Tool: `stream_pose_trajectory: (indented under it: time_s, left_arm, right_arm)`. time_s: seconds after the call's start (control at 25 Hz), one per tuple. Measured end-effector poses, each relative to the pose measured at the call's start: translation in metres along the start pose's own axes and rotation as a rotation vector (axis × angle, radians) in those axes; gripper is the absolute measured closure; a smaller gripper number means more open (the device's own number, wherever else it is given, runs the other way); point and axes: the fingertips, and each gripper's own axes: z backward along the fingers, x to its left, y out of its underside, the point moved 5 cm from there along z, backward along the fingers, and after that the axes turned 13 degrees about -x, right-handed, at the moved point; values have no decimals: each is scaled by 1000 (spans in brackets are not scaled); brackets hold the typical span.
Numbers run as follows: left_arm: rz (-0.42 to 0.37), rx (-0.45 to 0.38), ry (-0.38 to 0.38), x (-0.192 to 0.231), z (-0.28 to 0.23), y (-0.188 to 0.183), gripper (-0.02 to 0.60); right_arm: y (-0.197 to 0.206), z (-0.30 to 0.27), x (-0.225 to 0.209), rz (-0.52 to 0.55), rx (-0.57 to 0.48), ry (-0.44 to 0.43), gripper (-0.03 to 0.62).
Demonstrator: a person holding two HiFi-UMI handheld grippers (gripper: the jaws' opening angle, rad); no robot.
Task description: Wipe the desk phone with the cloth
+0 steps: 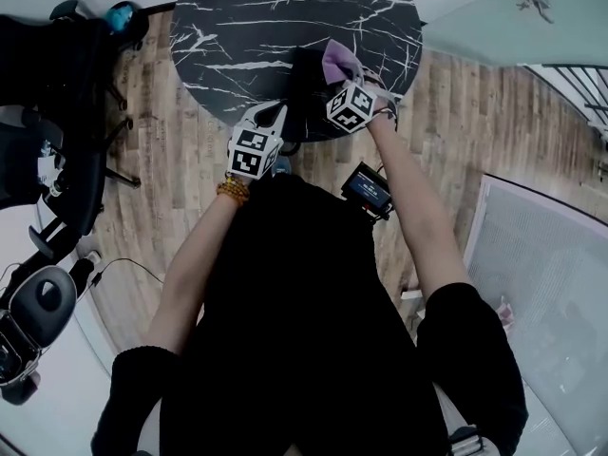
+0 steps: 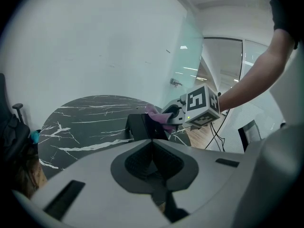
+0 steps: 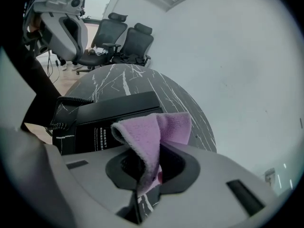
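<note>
The black desk phone lies on the near edge of a round black marble table, its coiled cord at the left. My right gripper is shut on a purple cloth, whose free fold hangs over the phone's near edge. In the head view the cloth shows above the right gripper, over the dark phone. My left gripper is shut with nothing in it, just short of the phone, and sits left of the right one in the head view.
Black office chairs stand on the wood floor at the left, with more chairs beyond the table. A glass wall rises behind the table. A small device with cables hangs at the person's waist.
</note>
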Motion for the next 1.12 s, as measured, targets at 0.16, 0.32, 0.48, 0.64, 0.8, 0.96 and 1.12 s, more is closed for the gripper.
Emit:
stream_pose_trajectory:
  time_s: [0.16, 0.32, 0.48, 0.64, 0.8, 0.96, 1.12]
  left_arm:
    - [-5, 4, 4, -2, 0, 2, 568]
    - [-7, 2, 10, -4, -1, 2, 568]
    - [-7, 0, 12, -5, -1, 2, 568]
    - [-8, 1, 11, -5, 0, 3, 568]
    - [-6, 3, 12, -5, -1, 4, 568]
    - [-8, 3, 15, -4, 0, 4, 568]
    - [-9, 5, 17, -4, 0, 4, 568]
  right_arm:
    - [1, -1, 3, -22, 10, 0, 536]
    - [0, -1, 5, -16, 25, -9, 536]
    - [1, -1, 8, -12, 40, -12, 536]
    - [1, -2, 13, -15, 48, -9, 536]
    - [1, -1, 16, -20, 52, -4, 536]
    - [3, 0, 21, -24, 58, 0, 536]
    - [2, 1, 23, -25, 60, 7, 536]
